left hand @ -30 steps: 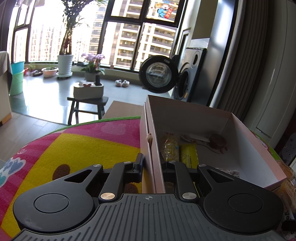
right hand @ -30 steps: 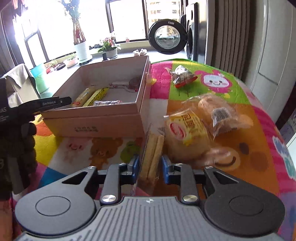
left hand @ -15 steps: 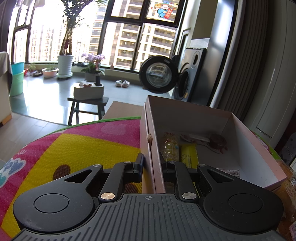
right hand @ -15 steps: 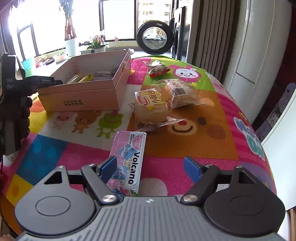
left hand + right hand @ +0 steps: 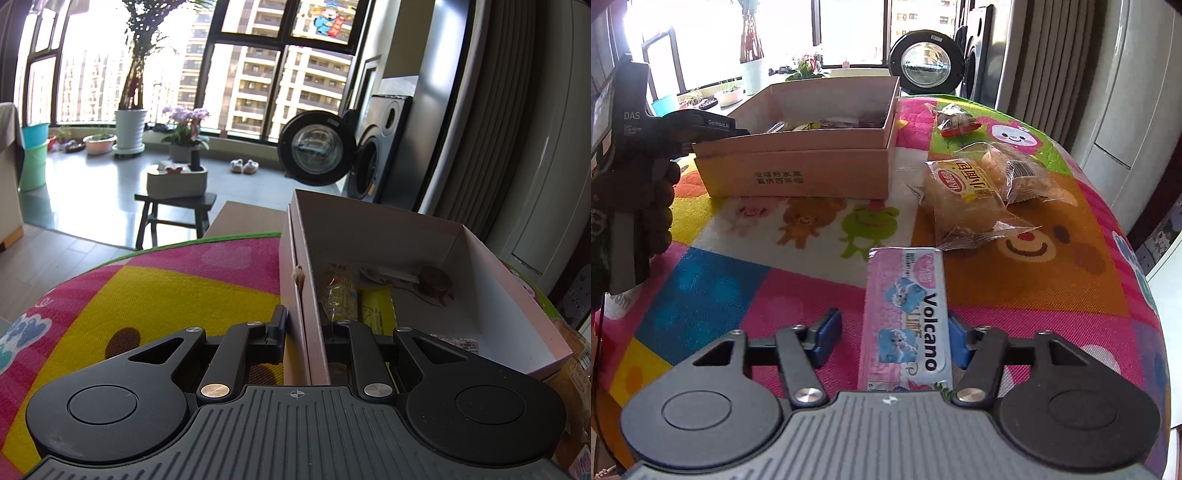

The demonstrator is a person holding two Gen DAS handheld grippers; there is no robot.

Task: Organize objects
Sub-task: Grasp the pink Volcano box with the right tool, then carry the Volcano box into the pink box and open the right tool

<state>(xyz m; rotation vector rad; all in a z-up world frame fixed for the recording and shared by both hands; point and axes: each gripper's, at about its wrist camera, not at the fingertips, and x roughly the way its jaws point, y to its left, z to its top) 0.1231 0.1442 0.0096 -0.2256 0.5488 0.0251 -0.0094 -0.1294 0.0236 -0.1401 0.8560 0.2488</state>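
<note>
My left gripper (image 5: 301, 328) is shut on the near wall of the open pink cardboard box (image 5: 369, 229), one finger outside and one inside. In the box lie a clear snack pack (image 5: 338, 291), a yellow pack (image 5: 376, 310) and a brown round sweet (image 5: 436, 284). My right gripper (image 5: 892, 336) is open and low over the mat, its blue fingers on either side of a flat pink "Volcano" pack (image 5: 907, 314). The right finger is close against the pack's edge. Beyond it lie two wrapped breads (image 5: 964, 195) and a small red-edged packet (image 5: 955, 118).
The round table wears a colourful cartoon mat (image 5: 798, 221). The box (image 5: 798, 162) stands at its far left, with a gloved hand (image 5: 646, 199) on the left tool beside it. A fridge (image 5: 1126, 129) and washing machine (image 5: 927, 70) stand behind. The table edge curves away on the right.
A second ago my right gripper was shut on an upright pack near the box. Then it stood wide open and drawn back, with the Volcano pack flat. Now its fingers straddle that pack, narrower. The left has not moved.
</note>
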